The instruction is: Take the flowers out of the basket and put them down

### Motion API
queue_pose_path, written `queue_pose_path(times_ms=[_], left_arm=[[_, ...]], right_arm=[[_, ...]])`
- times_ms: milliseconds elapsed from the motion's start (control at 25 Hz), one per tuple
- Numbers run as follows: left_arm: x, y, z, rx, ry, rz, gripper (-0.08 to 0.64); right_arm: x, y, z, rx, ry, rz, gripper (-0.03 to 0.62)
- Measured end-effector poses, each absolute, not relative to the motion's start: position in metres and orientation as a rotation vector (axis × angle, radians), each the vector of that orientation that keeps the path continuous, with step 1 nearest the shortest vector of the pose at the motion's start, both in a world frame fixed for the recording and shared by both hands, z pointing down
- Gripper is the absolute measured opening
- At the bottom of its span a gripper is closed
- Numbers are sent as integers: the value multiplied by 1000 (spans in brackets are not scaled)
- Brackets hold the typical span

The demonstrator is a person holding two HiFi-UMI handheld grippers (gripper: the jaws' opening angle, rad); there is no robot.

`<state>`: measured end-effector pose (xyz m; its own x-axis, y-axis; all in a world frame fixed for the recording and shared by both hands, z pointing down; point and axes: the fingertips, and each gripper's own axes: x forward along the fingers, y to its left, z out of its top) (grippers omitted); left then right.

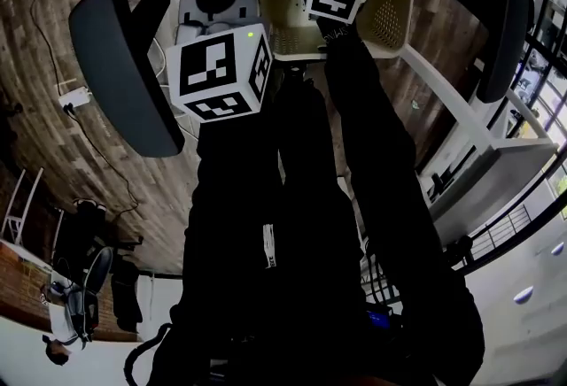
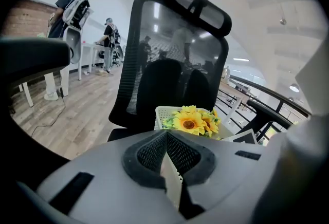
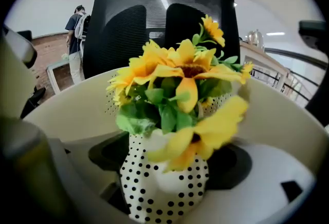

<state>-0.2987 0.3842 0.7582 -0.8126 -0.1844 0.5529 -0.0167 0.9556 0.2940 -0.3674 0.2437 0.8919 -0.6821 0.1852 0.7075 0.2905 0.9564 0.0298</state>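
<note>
the flowers [image 3: 180,71], yellow sunflowers with green leaves, stand upright in a white vase [image 3: 164,187] with black dots. the vase is inside the cream basket [image 3: 77,110], whose perforated wall curves round behind the blooms. the right gripper [image 3: 169,166] reaches into the basket with the vase between its jaws. the jaws are spread wide to either side of the vase, and dark pad shows beside it on both sides, so nothing is pinched. the left gripper [image 2: 167,153] is at the basket's near edge. its ribbed black pads [image 2: 144,153] are pressed together on a thin cream perforated strip, the basket's wall seen edge-on. the basket sits in front of the mesh back of a black office chair [image 3: 159,17], between its armrests. the person's dark sleeves [image 1: 381,198] run down to both grippers in the head view. under the chair is a wood floor [image 1: 53,39], and other people [image 2: 72,7] stand far off by a white table.
</note>
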Motion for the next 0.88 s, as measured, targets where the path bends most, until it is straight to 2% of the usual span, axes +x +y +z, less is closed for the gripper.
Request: queue_pose_path(times_ms=[240, 880], left_arm=[[-306, 393, 769, 117, -2495, -362, 0], [-314, 404, 786, 111, -2487, -337, 0]], right_arm=[[-387, 249, 897, -251, -2390, -225, 474], [-416, 243, 918, -142, -2427, -206, 505]])
